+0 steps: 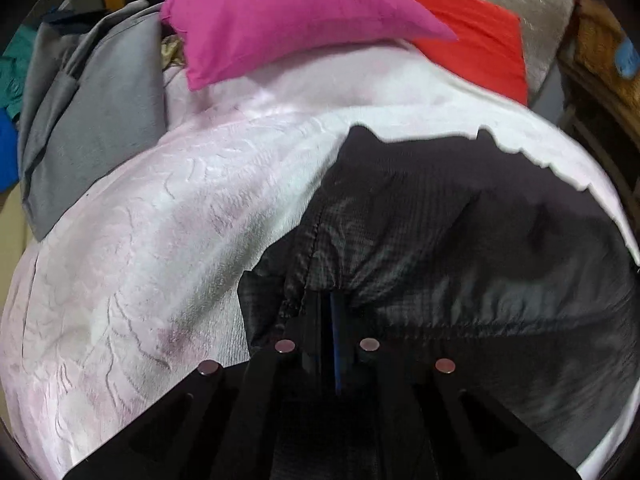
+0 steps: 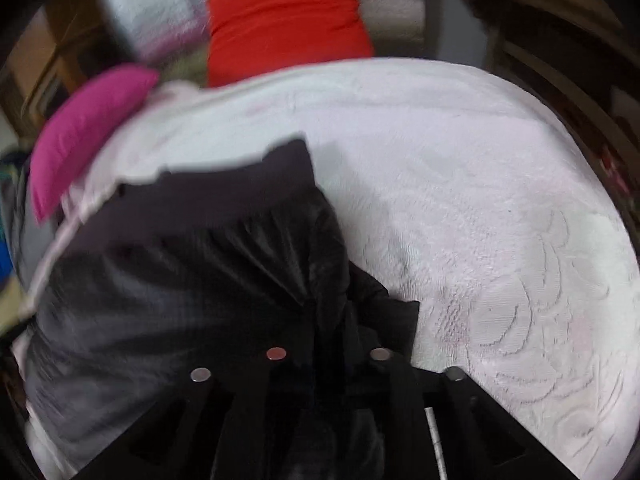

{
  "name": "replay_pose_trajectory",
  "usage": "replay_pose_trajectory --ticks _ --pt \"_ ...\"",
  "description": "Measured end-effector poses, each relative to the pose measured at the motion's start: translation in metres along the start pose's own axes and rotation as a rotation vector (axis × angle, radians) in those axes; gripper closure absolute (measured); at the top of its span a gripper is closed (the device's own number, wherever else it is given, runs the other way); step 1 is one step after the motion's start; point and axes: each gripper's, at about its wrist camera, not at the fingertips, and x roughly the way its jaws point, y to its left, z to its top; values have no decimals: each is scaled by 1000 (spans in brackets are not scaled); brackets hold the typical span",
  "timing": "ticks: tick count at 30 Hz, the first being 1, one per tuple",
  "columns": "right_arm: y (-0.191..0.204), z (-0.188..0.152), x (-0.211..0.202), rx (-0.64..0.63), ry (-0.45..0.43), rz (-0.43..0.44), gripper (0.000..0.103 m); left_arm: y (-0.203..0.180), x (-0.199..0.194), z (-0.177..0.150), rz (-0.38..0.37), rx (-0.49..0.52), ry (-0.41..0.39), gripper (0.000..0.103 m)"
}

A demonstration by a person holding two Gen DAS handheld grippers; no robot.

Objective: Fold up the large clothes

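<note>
We see the black ripstop nylon garment (image 1: pixel 460 220) on the pale embossed bedspread (image 1: pixel 140 260), left gripper (image 1: pixel 328 320) and right gripper (image 2: pixel 332 328) each pinching its near edge.

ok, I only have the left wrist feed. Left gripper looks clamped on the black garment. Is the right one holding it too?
Observer: Yes. The right gripper is shut on the black garment, with the fabric bunched between its fingers.
Operator: What is on the bed to the right of the garment?
Observer: Only bare white bedspread with an embossed pattern; no other clothes lie there.
Operator: Red pillow cut off by pink here. Is it whole?
Observer: In the right wrist view the red pillow shows nearly whole, and the pink pillow sits apart, to its lower left.
</note>
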Motion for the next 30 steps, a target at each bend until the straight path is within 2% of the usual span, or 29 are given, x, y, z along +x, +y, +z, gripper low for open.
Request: replay_pose_trajectory --ticks 1,2,3,4,6,7,8,9,11,13,16,18,21,24,30 --pt "-2 1 -5 23 -8 6 72 2 -6 1 -4 -14 -8 98" --pt "-6 2 -14 46 -21 7 53 5 -16 1 -4 -31 -22 97" --pt "-7 1 -24 56 -39 -5 44 6 -28 0 6 -46 -47 94" --pt "-7 -1 -36 56 -68 -19 44 6 -39 -1 22 -50 -70 91" --pt "1 -8 -65 53 -147 -42 42 -1 -63 -6 40 -52 -132 73" --pt "9 -13 -80 51 -186 -25 41 -9 -73 -9 36 -55 -167 68" --pt "18 -18 -89 42 -211 -10 36 -19 -82 -12 20 -52 -198 57" --pt "33 -26 -99 20 -243 -2 31 -27 -84 -15 3 -42 -219 52" --pt "66 -37 -104 -34 -284 11 29 -55 -90 -26 -26 3 -258 50" --pt "98 -50 -95 -80 -279 39 29 -92 -86 -39 -38 55 -279 50" --pt "131 -60 -70 -127 -239 42 29 -129 -59 -46 -33 99 -226 50" --pt "146 -67 -47 -159 -215 14 29 -143 -42 -53 3 119 -187 50" --pt "150 -76 -17 -175 -158 -60 29 -147 -18 -61 45 133 -136 49" --pt "152 -82 -5 -209 -158 -116 29 -146 -9 -66 62 157 -128 47" --pt "148 -80 -1 -217 -138 -139 29 -151 -5 -62 87 194 -101 47"
